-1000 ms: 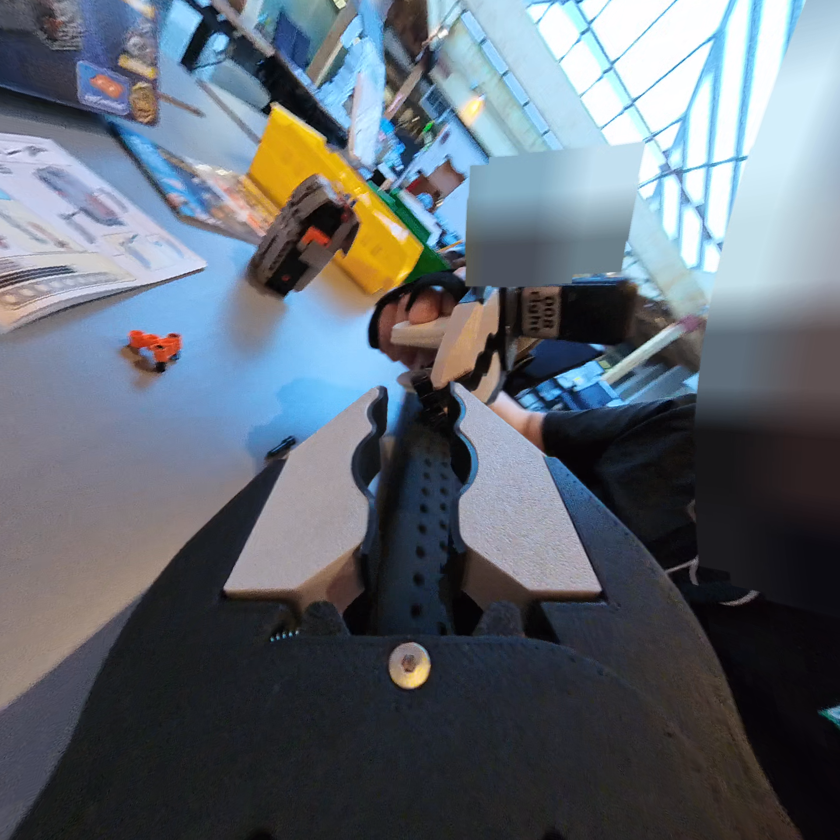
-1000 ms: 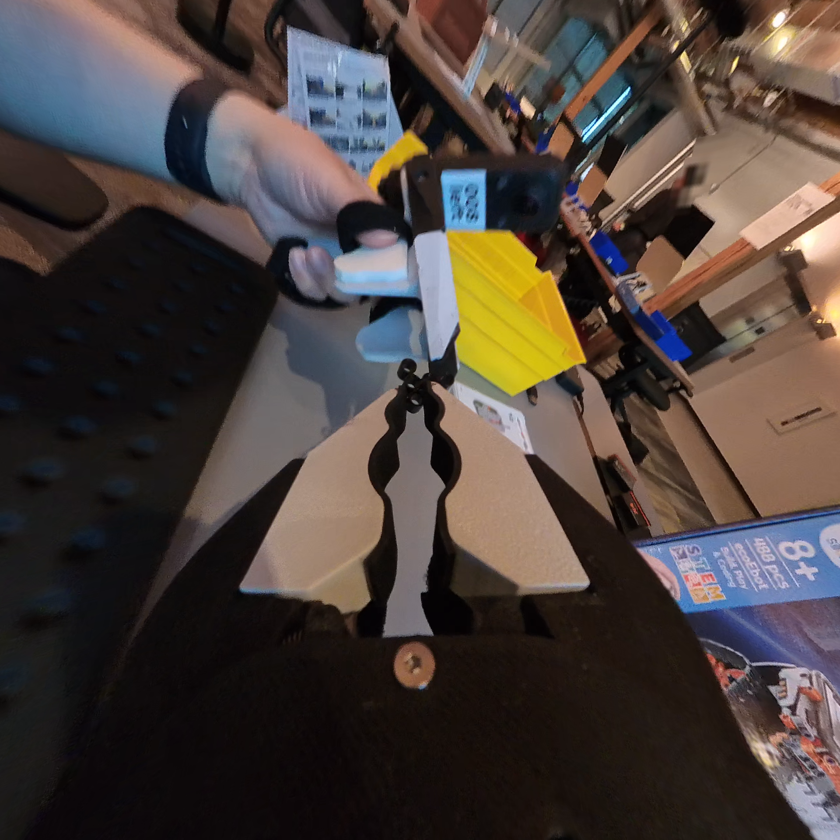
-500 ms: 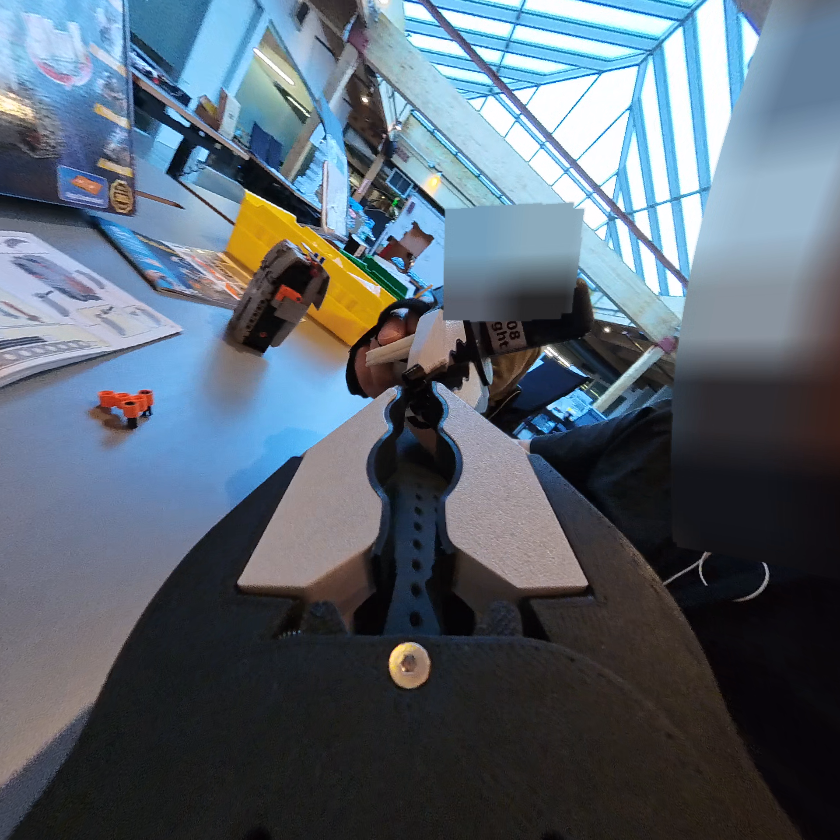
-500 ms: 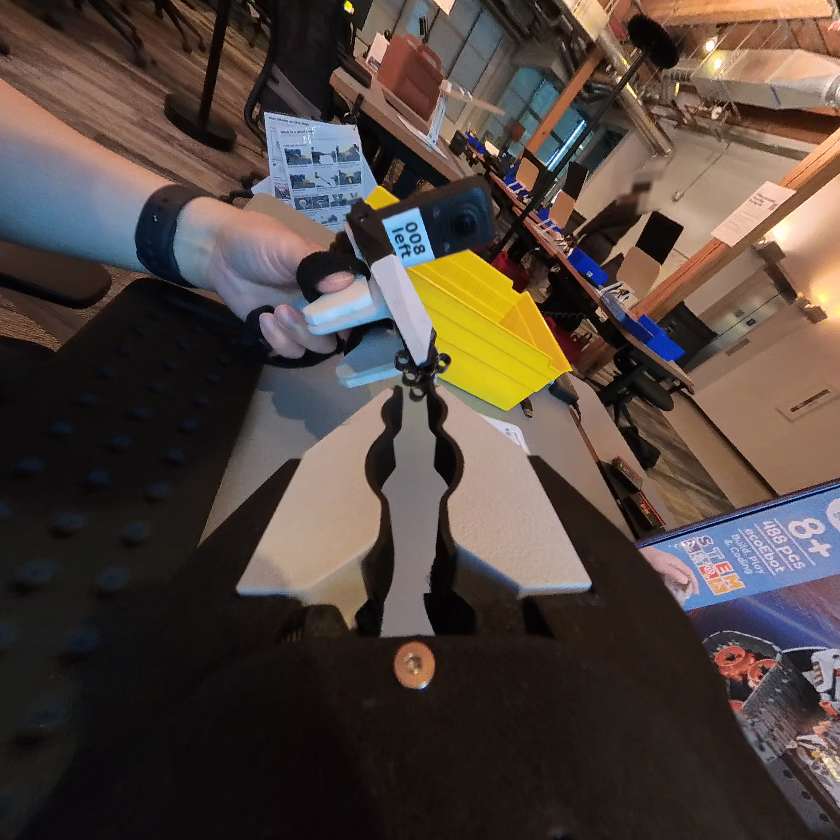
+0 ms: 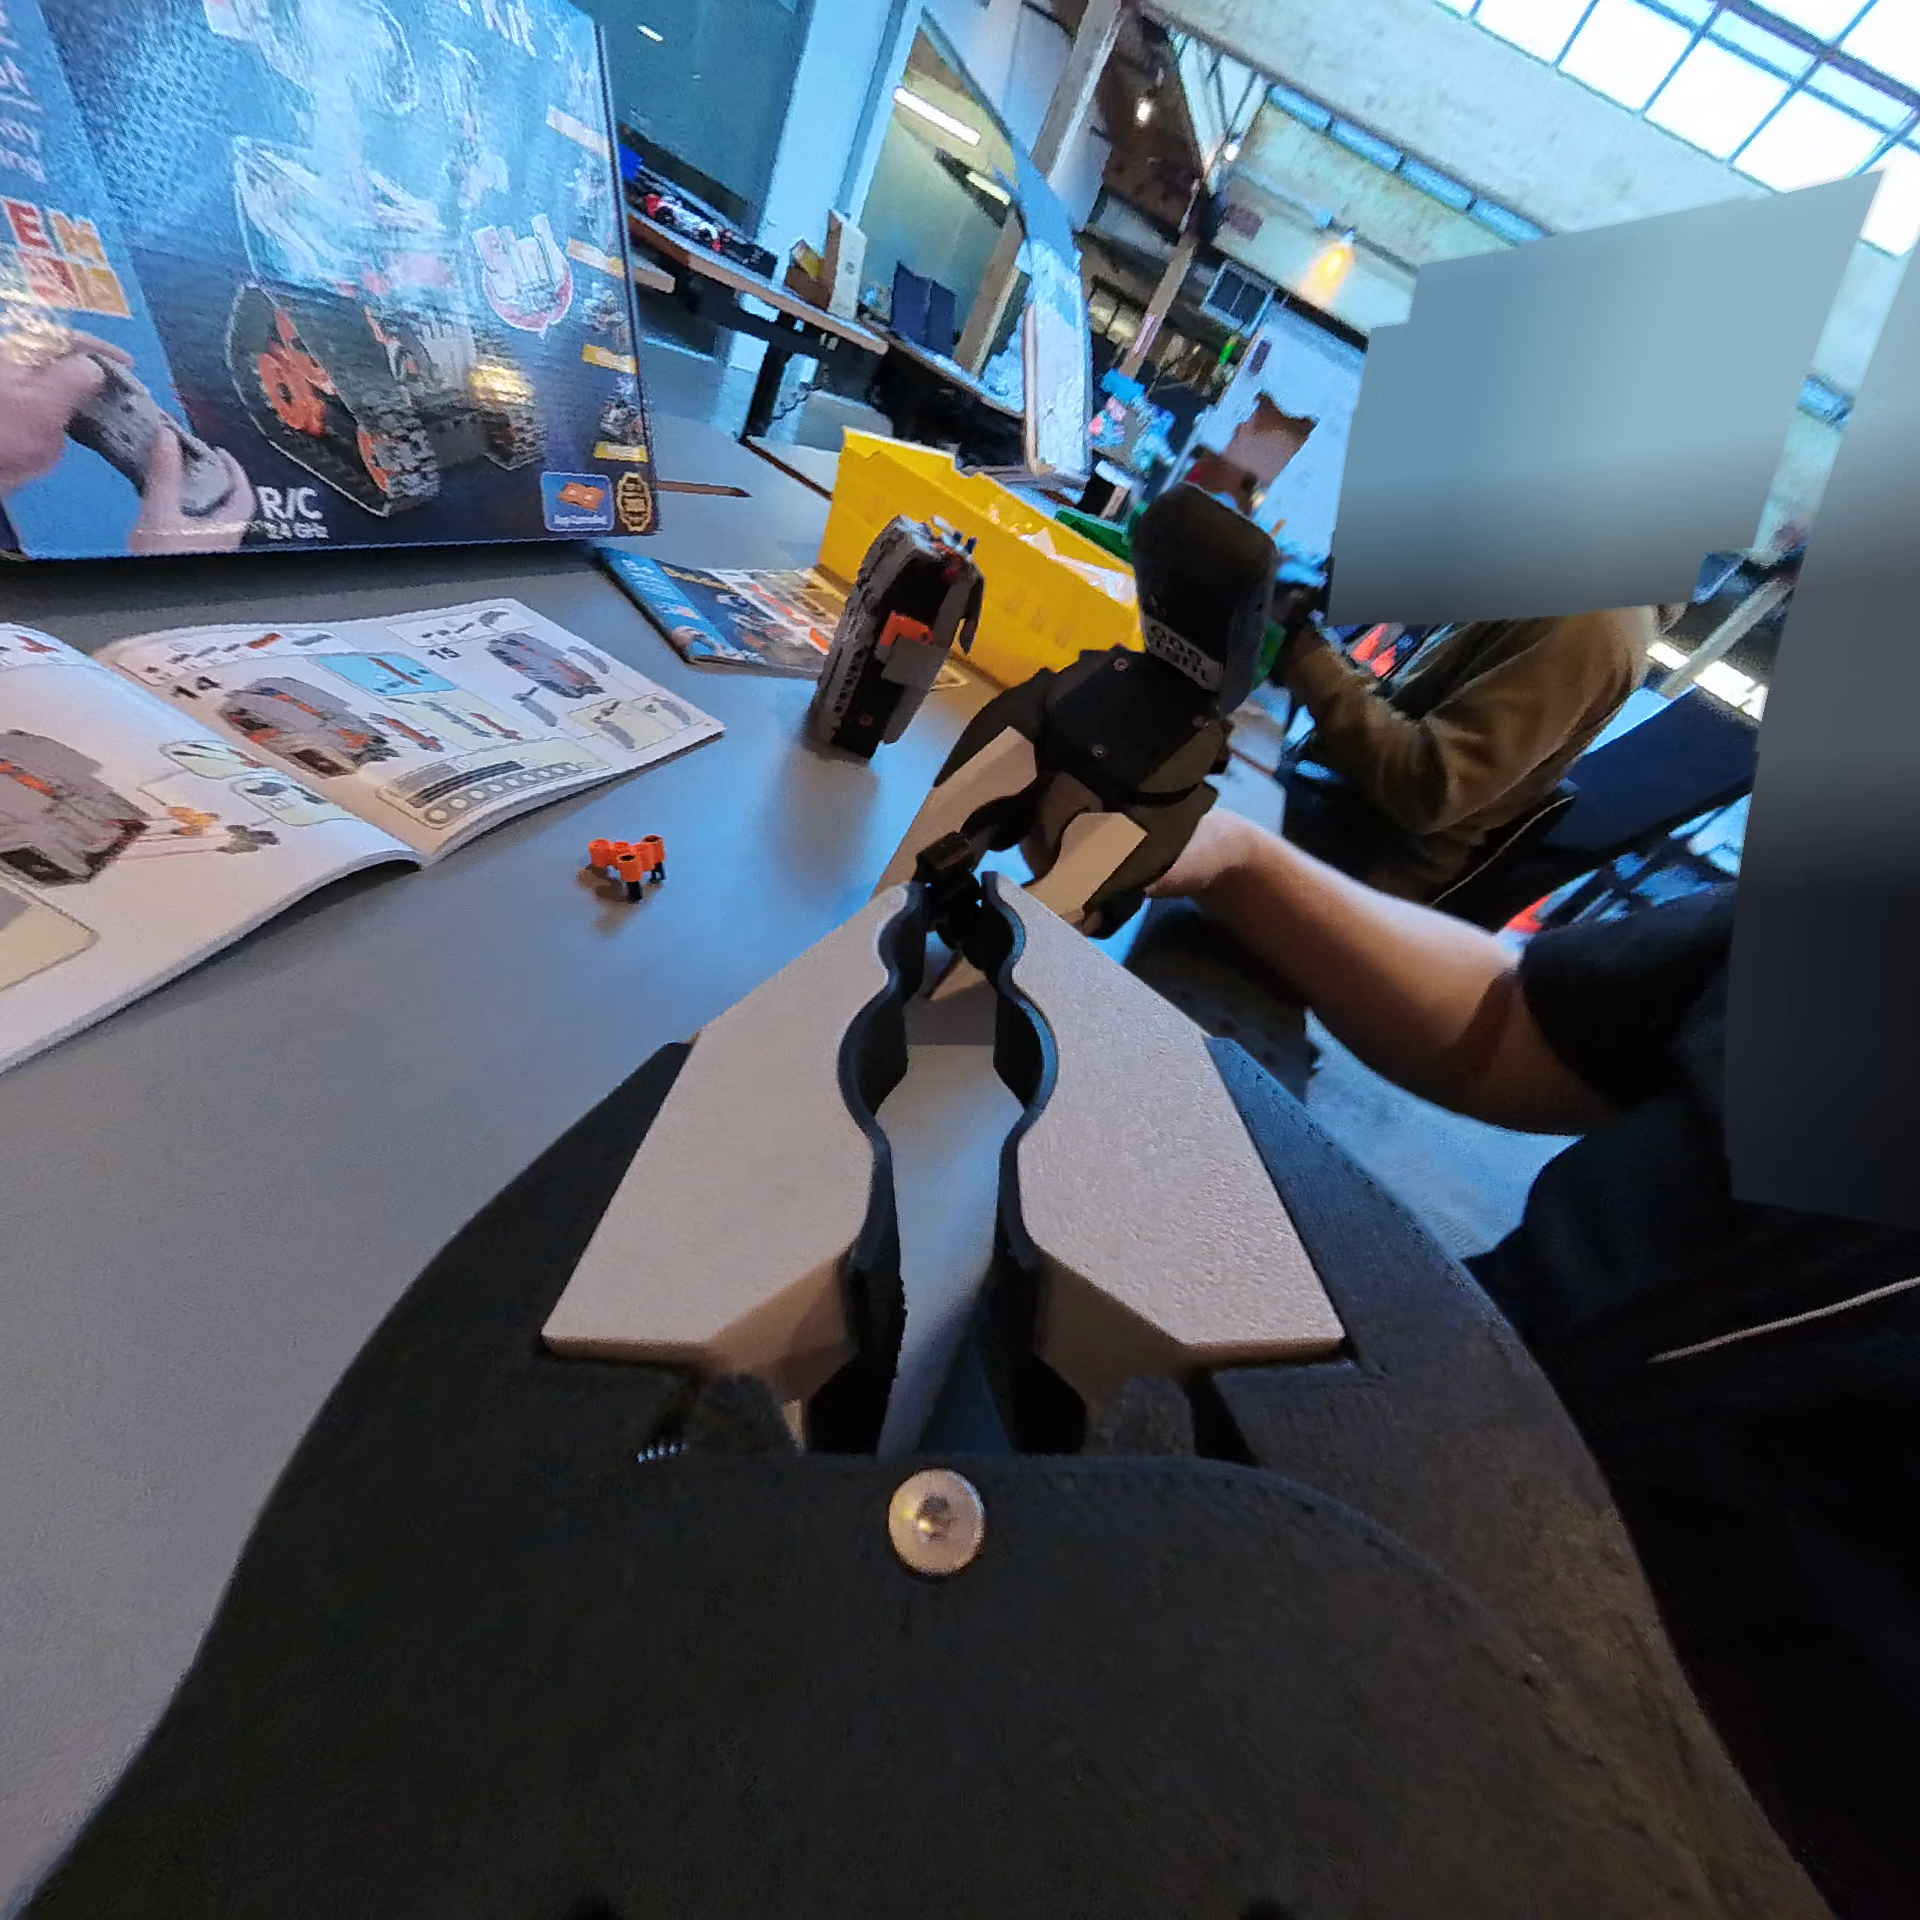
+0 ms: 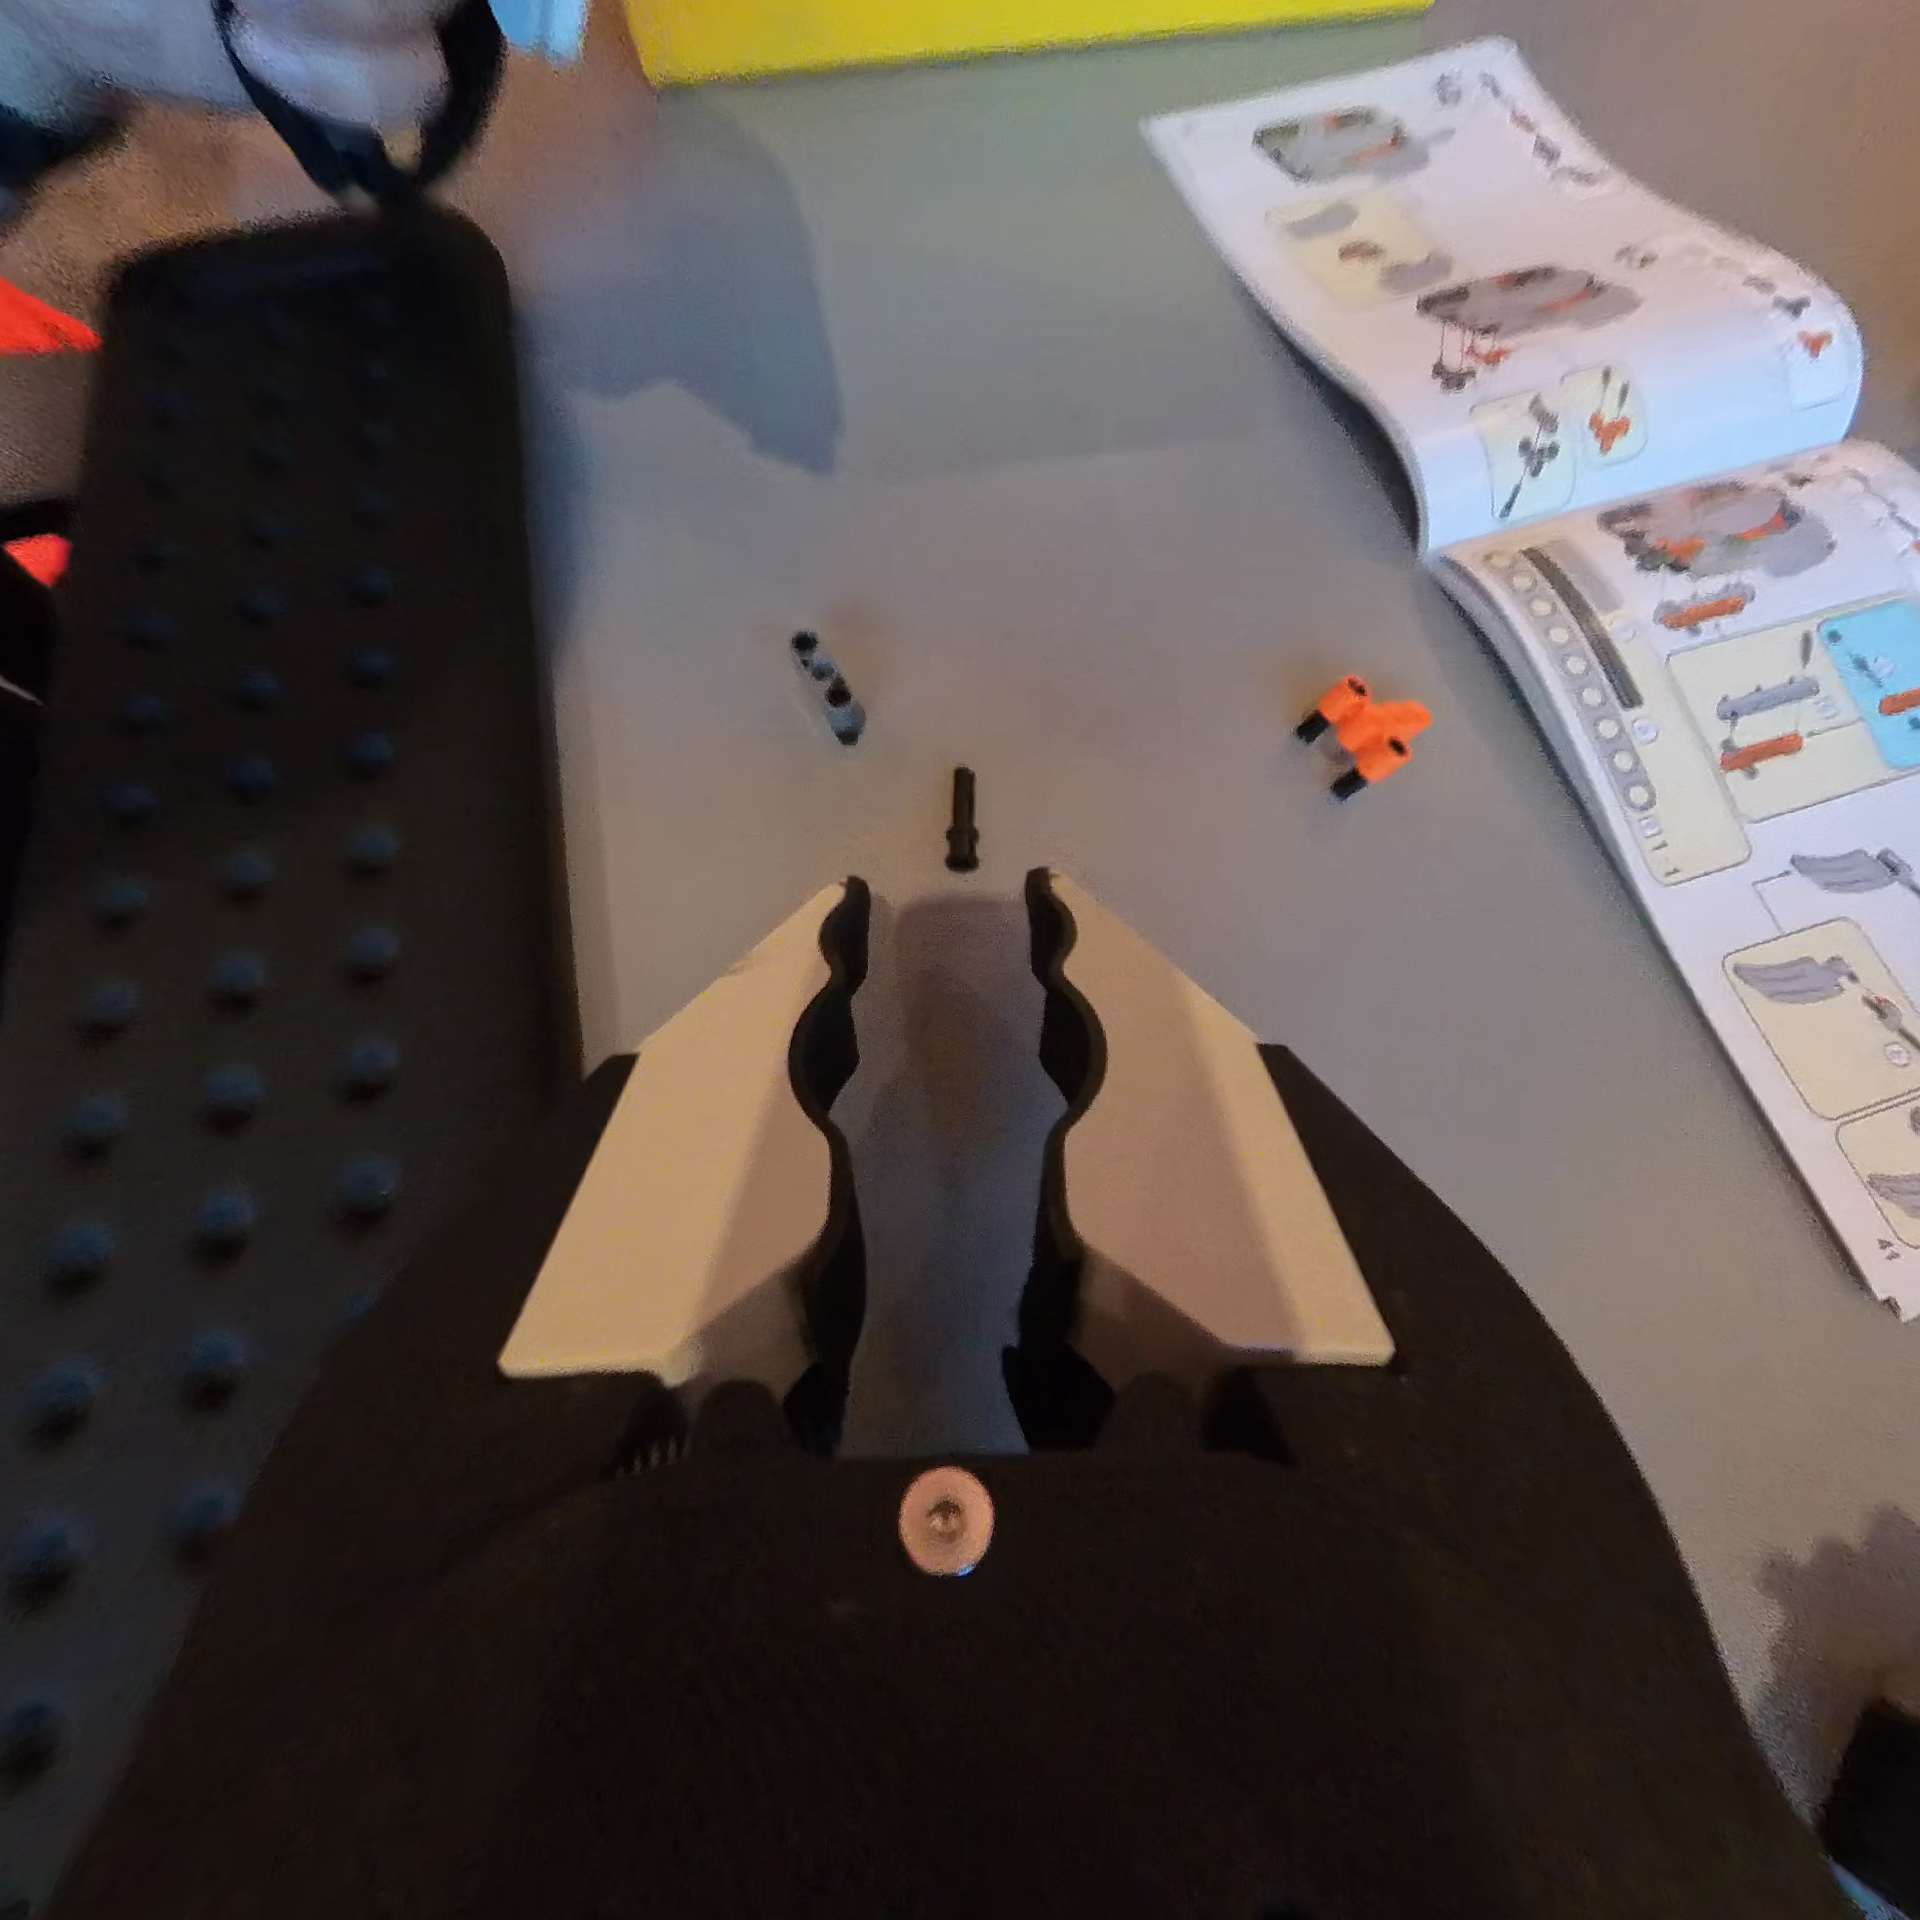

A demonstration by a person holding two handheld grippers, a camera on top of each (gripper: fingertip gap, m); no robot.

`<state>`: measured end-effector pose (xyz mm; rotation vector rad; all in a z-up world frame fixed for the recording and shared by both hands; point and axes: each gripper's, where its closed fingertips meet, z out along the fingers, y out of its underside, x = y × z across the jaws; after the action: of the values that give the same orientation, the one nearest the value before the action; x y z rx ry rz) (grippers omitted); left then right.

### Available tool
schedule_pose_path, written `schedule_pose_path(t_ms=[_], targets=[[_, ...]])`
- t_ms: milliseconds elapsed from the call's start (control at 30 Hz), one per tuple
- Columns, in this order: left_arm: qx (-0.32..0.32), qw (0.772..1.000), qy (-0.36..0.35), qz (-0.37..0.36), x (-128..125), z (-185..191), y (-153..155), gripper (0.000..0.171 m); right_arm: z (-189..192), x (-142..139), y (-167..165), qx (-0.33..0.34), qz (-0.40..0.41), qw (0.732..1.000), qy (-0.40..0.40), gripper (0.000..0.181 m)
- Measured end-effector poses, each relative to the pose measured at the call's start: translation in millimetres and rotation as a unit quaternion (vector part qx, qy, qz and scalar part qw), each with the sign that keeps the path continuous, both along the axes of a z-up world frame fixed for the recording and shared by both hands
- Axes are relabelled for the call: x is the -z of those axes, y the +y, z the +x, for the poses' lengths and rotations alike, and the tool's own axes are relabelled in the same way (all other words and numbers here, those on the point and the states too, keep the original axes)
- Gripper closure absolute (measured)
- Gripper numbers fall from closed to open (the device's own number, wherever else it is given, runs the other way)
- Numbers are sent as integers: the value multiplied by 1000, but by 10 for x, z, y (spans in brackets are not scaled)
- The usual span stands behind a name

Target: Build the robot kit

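My left gripper (image 5: 954, 891) is shut on a small black toy part (image 5: 948, 860) and holds it above the grey table (image 5: 312, 1143). My right gripper (image 6: 945, 883) is open and empty, pointing down at the table. A loose black pin (image 6: 961, 821) lies just ahead of its fingertips. A small grey-and-black piece (image 6: 828, 686) lies a little farther left, and an orange connector piece (image 6: 1366, 738) lies to the right. The right gripper also shows in the left wrist view (image 5: 1091, 769), tips down near the table edge, as does the orange piece (image 5: 627, 860).
An open instruction booklet (image 5: 312, 748) (image 6: 1662, 520) lies on the table. A toy kit box (image 5: 312, 270), a second booklet (image 5: 727, 613), a grey-black model (image 5: 899, 634) and a yellow bin (image 5: 977, 561) stand behind. A black studded pad (image 6: 260, 727) lies left of the table edge. Spacing between my two grippers at the tips: around 15 centimeters. The orange connector piece (image 6: 1366, 738) is closer to my right gripper, around 8 centimeters from its tips; the left tips are 20 centimeters off. Seen from the left wrist view (image 5: 646, 855) as well.
The right gripper let go of the black part, opened, and swung down over the table to the loose pin. The left gripper kept the part and levelled out.
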<state>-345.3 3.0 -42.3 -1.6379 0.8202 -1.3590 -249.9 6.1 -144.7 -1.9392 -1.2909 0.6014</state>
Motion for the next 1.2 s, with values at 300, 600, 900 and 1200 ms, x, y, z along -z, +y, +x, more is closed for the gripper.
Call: schedule_pose_path(t_ms=[300, 600, 900, 1200], targets=[[-8, 996, 65, 60, 57, 28, -43, 165, -95, 179, 59, -3, -11, 1000, -19, 155], [1, 997, 64, 54, 109, 86, 2, 166, -167, 182, 86, -11, -24, 1000, 0, 174], [82, 995, -38, -49, -118, 222, -114, 166, -384, -662, -144, -28, 95, 991, 94, 176], [77, 995, -5, -60, -43, 315, -159, 166, -553, -1035, -291, 1, 123, 987, 102, 176]])
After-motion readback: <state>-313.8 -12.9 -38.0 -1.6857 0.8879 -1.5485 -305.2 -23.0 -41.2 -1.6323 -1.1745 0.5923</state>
